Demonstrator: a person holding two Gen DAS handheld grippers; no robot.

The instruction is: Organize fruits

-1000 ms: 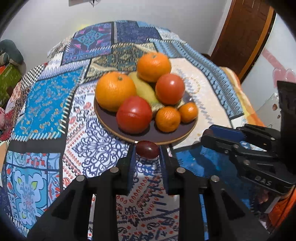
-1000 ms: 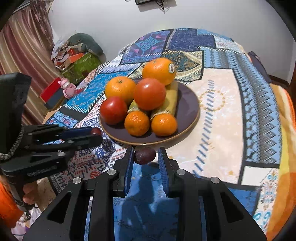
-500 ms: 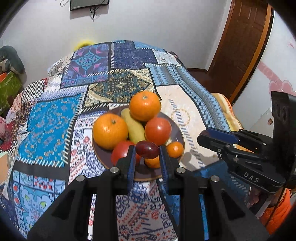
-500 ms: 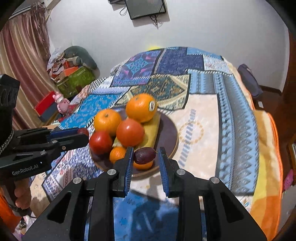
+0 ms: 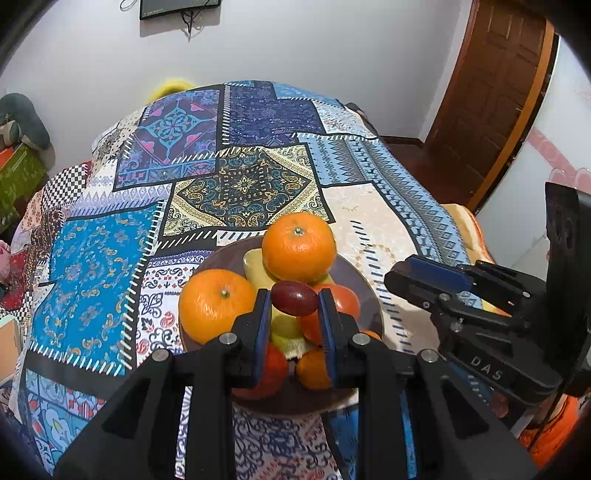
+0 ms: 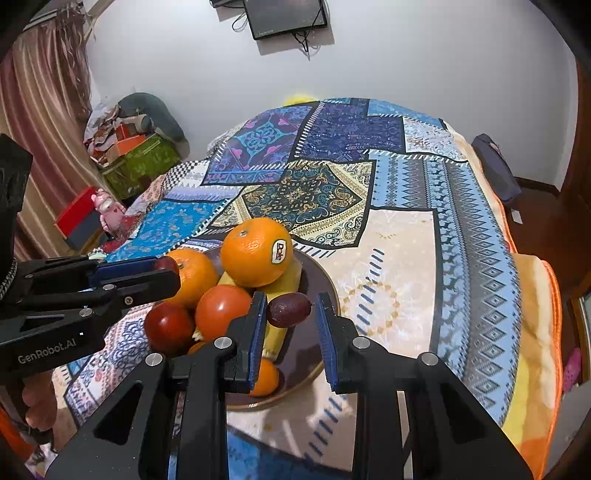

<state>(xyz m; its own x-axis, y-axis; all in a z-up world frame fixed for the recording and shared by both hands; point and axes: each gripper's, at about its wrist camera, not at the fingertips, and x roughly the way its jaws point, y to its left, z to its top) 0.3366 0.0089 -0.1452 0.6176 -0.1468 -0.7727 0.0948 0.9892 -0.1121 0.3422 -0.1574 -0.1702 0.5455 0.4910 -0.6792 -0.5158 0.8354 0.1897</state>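
Observation:
My left gripper (image 5: 294, 303) is shut on a dark red grape (image 5: 294, 298), held above the fruit pile. My right gripper (image 6: 289, 311) is shut on a second dark grape (image 6: 289, 309), also over the pile. Below both sits a brown plate (image 6: 320, 291) with two large oranges (image 5: 298, 246) (image 5: 217, 305), tomatoes (image 6: 224, 307), a yellow-green fruit (image 5: 258, 266) and small mandarins (image 5: 313, 369). The right gripper (image 5: 421, 275) shows from the side in the left wrist view, and the left gripper (image 6: 162, 271) in the right wrist view.
The plate rests on a bed with a patchwork cover (image 5: 236, 184). Boxes and soft toys (image 6: 136, 155) lie on the floor at the left, a wooden door (image 5: 491, 92) stands at the right, and a screen (image 6: 284, 16) hangs on the far wall.
Both grippers have risen and drawn back with their grapes, so the plate now sits lower and smaller in each view and more of the bed and wall shows.

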